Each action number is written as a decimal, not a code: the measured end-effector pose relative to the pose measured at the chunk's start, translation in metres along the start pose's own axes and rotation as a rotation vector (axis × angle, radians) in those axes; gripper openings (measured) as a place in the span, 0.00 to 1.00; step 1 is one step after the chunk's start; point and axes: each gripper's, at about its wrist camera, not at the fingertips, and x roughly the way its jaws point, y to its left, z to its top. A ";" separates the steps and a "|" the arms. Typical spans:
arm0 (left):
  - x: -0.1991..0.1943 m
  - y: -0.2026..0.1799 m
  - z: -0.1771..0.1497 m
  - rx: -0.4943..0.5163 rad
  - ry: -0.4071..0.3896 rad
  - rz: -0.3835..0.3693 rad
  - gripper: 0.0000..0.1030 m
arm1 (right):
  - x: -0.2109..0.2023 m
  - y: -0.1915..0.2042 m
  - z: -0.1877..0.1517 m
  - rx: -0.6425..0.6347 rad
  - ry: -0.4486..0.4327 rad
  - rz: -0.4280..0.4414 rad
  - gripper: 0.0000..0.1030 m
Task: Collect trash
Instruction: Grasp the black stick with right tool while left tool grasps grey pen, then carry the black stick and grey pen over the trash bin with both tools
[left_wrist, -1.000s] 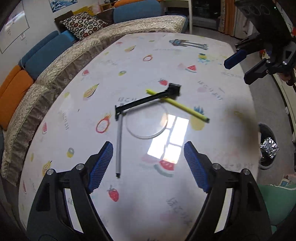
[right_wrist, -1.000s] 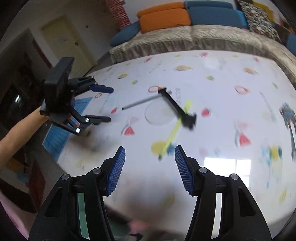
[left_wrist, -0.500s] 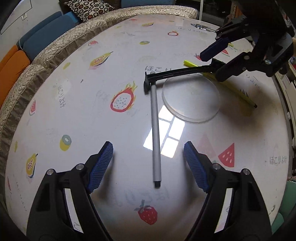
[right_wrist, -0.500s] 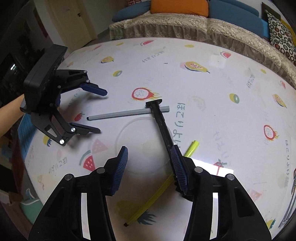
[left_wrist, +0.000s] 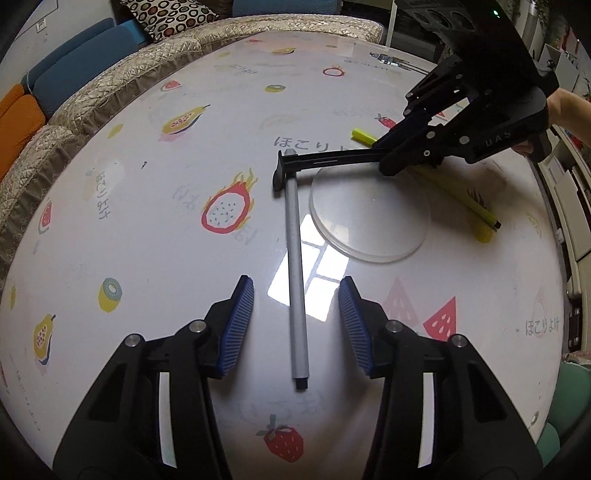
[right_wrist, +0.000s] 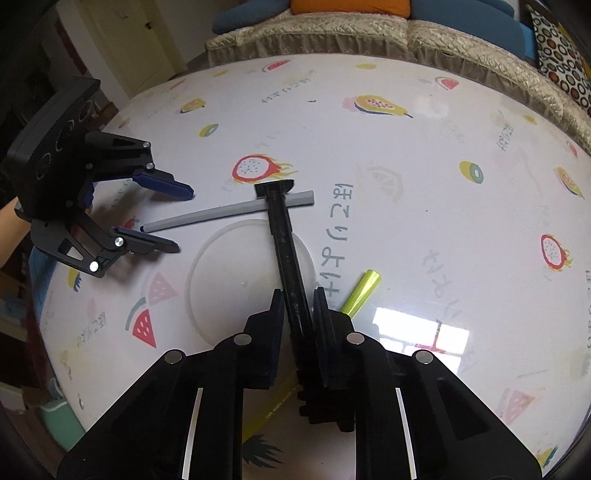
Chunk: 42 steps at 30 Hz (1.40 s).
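Now the right tongs (right_wrist: 298, 299) are pinched tight on the near end of a black T-shaped stick (right_wrist: 282, 229), whose long shaft runs away from them across the fruit-print counter (right_wrist: 406, 147). Its crossbar lies at the far end, next to a dragon-fruit print, and the shaft crosses over a grey pen (right_wrist: 229, 210) there. From the left wrist view the same black stick (left_wrist: 325, 158) reaches in from the right, held by the right tongs (left_wrist: 402, 155), with its crossbar beside the far end of the grey pen (left_wrist: 297, 280). The left tongs (left_wrist: 295, 325) are spread wide, one blue pad on each side of the pen's near half, apart from it, and whether they touch the counter (left_wrist: 147, 184) cannot be told. The pen lies flat, running from near to far, its dark tip nearest the camera. A clear round lid (left_wrist: 369, 214) lies flat just right of the pen, under the black stick's shaft. A yellow pen (left_wrist: 476, 216) lies farther right, partly hidden behind the right tongs; in the right wrist view its yellow end (right_wrist: 360, 291) shows just right of the tongs. A quilted sofa (left_wrist: 110, 85) with blue and orange cushions borders the counter's far left edge.
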 end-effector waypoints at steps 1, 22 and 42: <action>0.000 0.001 0.001 -0.010 0.003 -0.003 0.44 | 0.000 0.001 0.000 -0.004 -0.006 -0.002 0.12; -0.052 -0.031 0.001 -0.001 -0.051 0.076 0.06 | -0.089 0.030 -0.024 0.023 -0.138 0.058 0.12; -0.091 -0.264 0.022 0.249 -0.102 -0.112 0.06 | -0.236 0.067 -0.279 0.245 -0.206 -0.034 0.12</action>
